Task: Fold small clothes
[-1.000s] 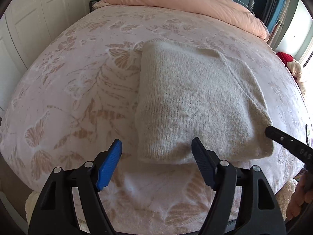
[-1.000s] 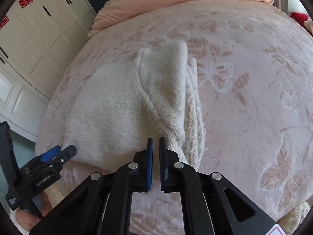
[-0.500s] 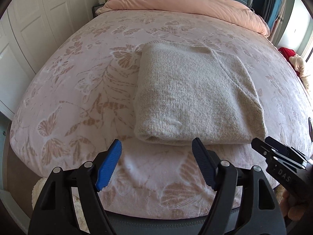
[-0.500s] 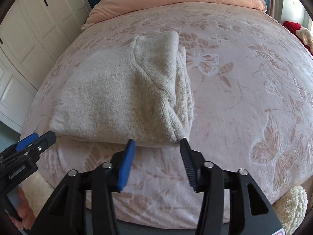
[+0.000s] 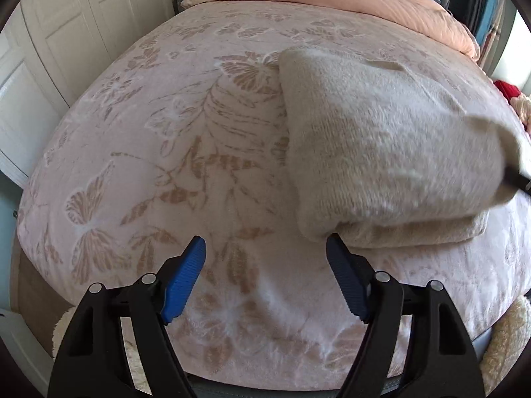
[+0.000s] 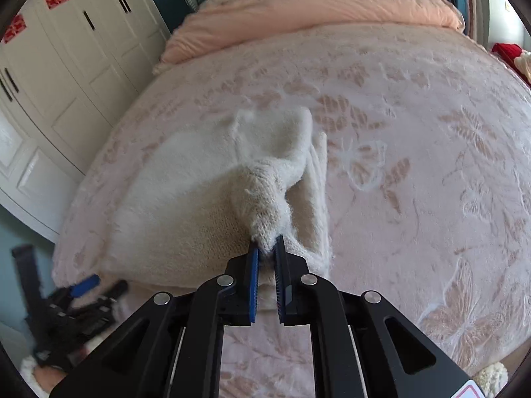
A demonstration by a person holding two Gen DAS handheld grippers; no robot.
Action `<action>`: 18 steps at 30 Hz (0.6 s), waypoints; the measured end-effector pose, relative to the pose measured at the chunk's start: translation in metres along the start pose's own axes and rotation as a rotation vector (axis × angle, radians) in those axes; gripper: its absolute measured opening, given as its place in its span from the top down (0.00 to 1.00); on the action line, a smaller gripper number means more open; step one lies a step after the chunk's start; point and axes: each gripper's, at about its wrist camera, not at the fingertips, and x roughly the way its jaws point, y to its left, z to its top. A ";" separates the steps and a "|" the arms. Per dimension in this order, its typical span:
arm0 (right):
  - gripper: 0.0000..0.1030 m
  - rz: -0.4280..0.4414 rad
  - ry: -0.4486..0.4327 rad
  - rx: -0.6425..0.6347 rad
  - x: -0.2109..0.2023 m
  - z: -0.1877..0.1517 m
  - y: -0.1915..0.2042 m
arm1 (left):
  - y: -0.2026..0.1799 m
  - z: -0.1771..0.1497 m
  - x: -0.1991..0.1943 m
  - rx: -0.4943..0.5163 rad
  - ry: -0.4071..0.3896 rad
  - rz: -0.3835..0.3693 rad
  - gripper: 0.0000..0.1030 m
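Observation:
A folded cream knitted sweater (image 5: pixel 391 146) lies on the pink butterfly-patterned bed cover (image 5: pixel 166 152). My left gripper (image 5: pixel 265 265) is open and empty, hovering at the sweater's near left corner without holding it. My right gripper (image 6: pixel 266 248) is shut on the sweater's near right corner (image 6: pixel 265 212) and lifts it off the layers below. The right gripper's tip shows at the right edge of the left wrist view (image 5: pixel 517 179). The left gripper shows at the lower left of the right wrist view (image 6: pixel 83 295).
A peach duvet (image 6: pixel 315 6) lies bunched at the head of the bed. White wardrobe doors (image 6: pixel 66 66) stand along the left. Red and cream items (image 5: pixel 511 96) lie past the bed's right side. A fluffy cream rug (image 5: pixel 504 341) lies below the bed's front edge.
My right gripper went from open in front of the sweater to shut on its near right corner and raised it. My left gripper shifted left, staying open.

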 end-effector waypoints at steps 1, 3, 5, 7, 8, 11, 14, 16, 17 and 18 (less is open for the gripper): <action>0.93 0.013 0.004 0.020 0.006 -0.005 -0.003 | -0.001 0.002 -0.001 -0.006 -0.010 -0.007 0.30; 0.93 0.015 -0.028 0.026 -0.002 -0.007 0.001 | -0.005 0.006 -0.002 0.007 -0.024 -0.001 0.30; 0.92 0.009 -0.032 0.021 -0.002 -0.007 0.002 | -0.002 0.008 0.002 0.007 -0.026 0.032 0.28; 0.93 0.000 -0.023 -0.002 0.008 -0.010 0.000 | 0.010 0.008 0.018 -0.044 0.020 0.045 0.28; 0.94 0.004 -0.024 -0.007 0.011 -0.011 0.000 | 0.016 0.008 0.027 -0.074 0.047 0.032 0.28; 0.92 0.006 -0.032 -0.006 0.001 -0.010 0.004 | 0.014 0.006 0.028 -0.076 0.041 0.037 0.28; 0.85 0.001 -0.065 -0.001 -0.023 -0.022 0.011 | 0.001 0.003 0.007 -0.024 0.005 0.057 0.29; 0.83 -0.025 -0.082 -0.018 -0.037 -0.037 0.015 | -0.005 -0.002 -0.009 -0.002 -0.019 0.055 0.29; 0.83 -0.037 -0.089 -0.020 -0.043 -0.045 0.016 | -0.008 -0.005 -0.017 0.008 -0.028 0.053 0.29; 0.82 -0.047 -0.099 -0.018 -0.050 -0.054 0.017 | -0.012 -0.008 -0.024 0.019 -0.038 0.046 0.29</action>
